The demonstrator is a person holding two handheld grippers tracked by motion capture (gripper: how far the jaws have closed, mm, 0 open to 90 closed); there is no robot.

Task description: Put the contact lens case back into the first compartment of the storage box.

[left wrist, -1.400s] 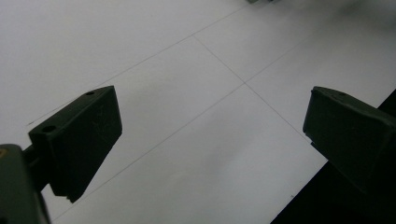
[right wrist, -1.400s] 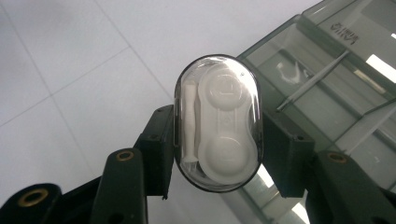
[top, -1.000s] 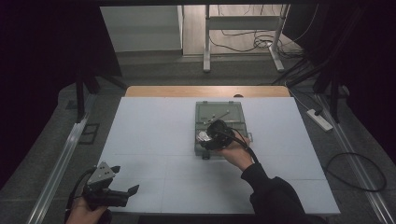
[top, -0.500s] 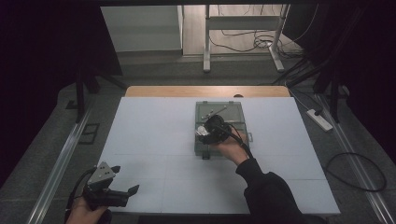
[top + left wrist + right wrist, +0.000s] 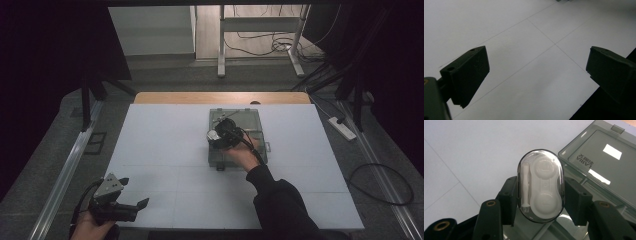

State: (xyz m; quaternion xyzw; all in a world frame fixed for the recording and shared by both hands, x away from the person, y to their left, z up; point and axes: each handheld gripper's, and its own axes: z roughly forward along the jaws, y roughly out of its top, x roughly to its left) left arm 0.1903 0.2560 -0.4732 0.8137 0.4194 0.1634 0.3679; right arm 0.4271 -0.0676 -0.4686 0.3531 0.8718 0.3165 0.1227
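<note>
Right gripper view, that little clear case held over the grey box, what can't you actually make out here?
- Right gripper view: the clear case has its lower end out of focus, and its sides are covered by the right tongs.
- Right gripper view: the grey box is cut off by the right edge, and its lid print is mirrored and unreadable.
- High view: the case is too small and dark, tucked behind the tongs.
- Left gripper view: the left tongs hang open over bare table.
</note>
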